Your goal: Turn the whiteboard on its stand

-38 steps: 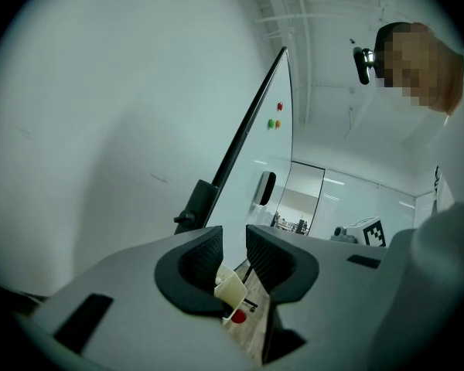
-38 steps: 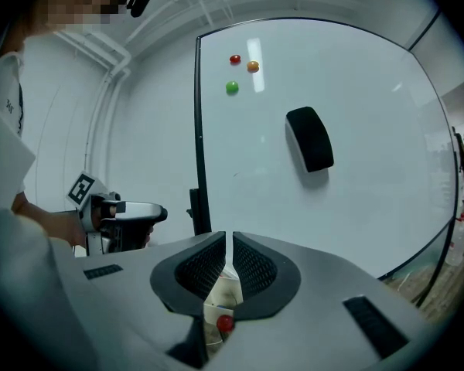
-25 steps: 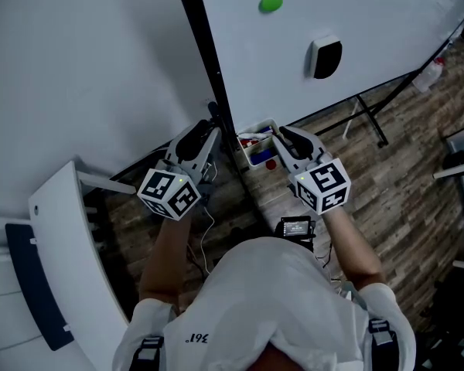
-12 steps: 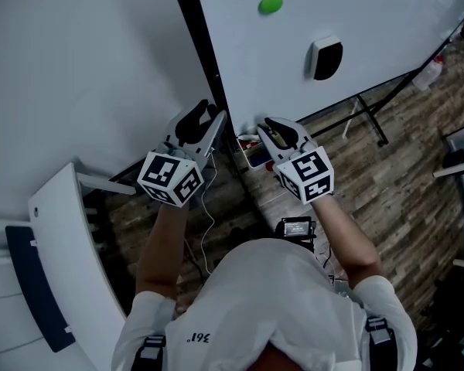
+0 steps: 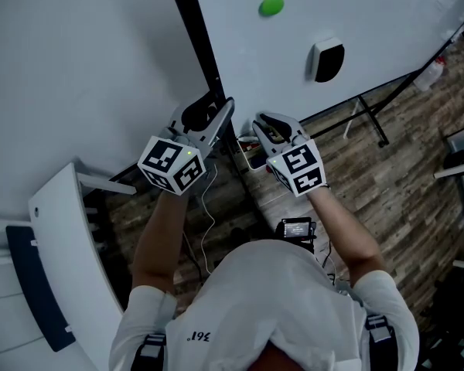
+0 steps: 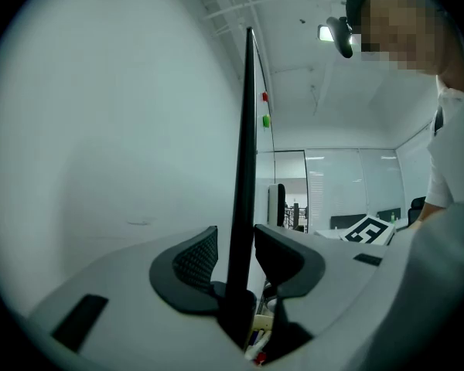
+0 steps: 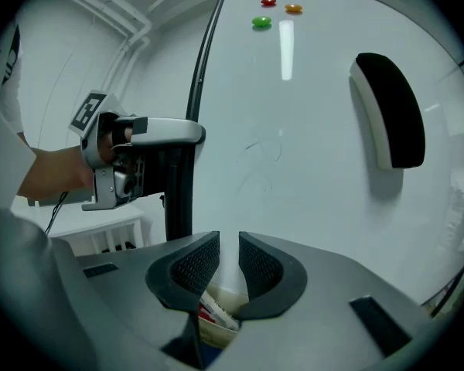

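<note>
The whiteboard (image 5: 371, 14) stands on its stand with a black frame edge (image 5: 195, 29) at its left side. My left gripper (image 5: 210, 114) straddles that frame edge (image 6: 246, 130). Its jaws have just been opening and now stand wide, with a gap between the left pad and the edge, so nothing is gripped (image 6: 233, 242). My right gripper (image 5: 267, 124) hovers in front of the board's lower part, just above the marker tray (image 5: 251, 158). Its jaws (image 7: 229, 247) stand narrowly apart with nothing between them. The left gripper (image 7: 151, 157) also shows in the right gripper view.
A black-and-white eraser (image 5: 326, 58) and a green magnet (image 5: 271, 5) stick to the board. The stand's black legs (image 5: 369, 120) spread over the wood floor. A white curved piece of furniture (image 5: 62, 238) is at the left, and a bottle (image 5: 429, 74) at the right.
Both grippers moved up toward the board. The left one now has the frame edge between wider jaws. The right one shifted left toward the tray.
</note>
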Demonstrator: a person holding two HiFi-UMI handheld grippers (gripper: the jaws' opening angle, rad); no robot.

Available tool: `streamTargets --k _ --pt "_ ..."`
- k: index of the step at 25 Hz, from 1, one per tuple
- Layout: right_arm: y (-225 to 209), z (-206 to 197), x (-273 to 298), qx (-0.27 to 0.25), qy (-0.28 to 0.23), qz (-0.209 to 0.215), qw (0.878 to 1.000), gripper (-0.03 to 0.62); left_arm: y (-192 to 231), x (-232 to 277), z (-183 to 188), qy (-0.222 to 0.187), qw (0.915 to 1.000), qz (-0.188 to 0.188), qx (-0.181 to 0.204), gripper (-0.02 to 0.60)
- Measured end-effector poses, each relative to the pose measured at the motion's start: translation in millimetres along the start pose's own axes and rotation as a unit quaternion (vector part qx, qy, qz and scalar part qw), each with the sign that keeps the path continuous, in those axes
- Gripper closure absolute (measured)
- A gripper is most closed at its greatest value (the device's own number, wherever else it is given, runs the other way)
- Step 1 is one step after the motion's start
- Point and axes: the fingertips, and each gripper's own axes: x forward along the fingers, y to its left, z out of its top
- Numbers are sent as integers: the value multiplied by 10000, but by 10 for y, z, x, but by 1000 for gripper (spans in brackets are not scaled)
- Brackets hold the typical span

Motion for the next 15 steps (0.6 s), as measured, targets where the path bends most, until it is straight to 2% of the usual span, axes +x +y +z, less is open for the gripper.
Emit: streamTargets --k 7,15 --pt "-26 -12 120 -1 106 0 9999 516 -15 -5 22 42 9994 -326 -142 437" --pt "-86 -2 204 -85 112 -122 9998 517 52 22 9 -3 9996 -213 -161 444"
